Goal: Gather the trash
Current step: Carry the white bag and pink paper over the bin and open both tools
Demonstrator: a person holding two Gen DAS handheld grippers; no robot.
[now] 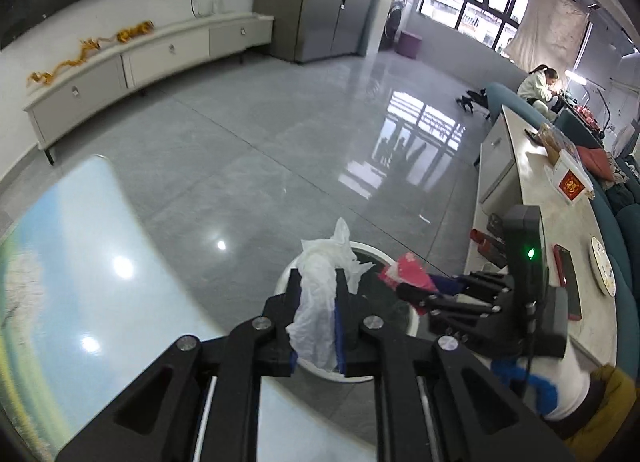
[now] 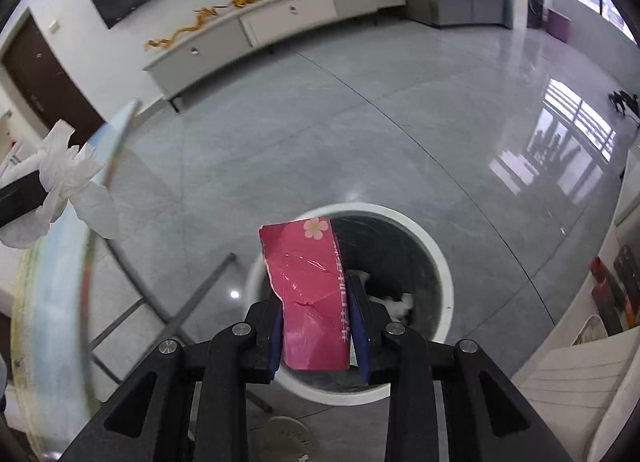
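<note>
Tongs (image 1: 318,302) pinch crumpled tissue (image 1: 320,290) over round bin (image 1: 376,252).

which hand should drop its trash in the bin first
Right, probably. The right gripper holds the pink wrapper directly above the bin opening. The left gripper holds its tissue nearer the rim.

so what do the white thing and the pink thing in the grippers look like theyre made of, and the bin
White wad: thin tissue paper, matte, soft crumpled folds, slightly translucent edges.
Pink packet: likely plastic film, glossy, sharp creases catching light, printed flower and text.
Bin: probably smooth plastic, white rim with even sheen; the dark inside may be a liner, hard to tell.
</note>
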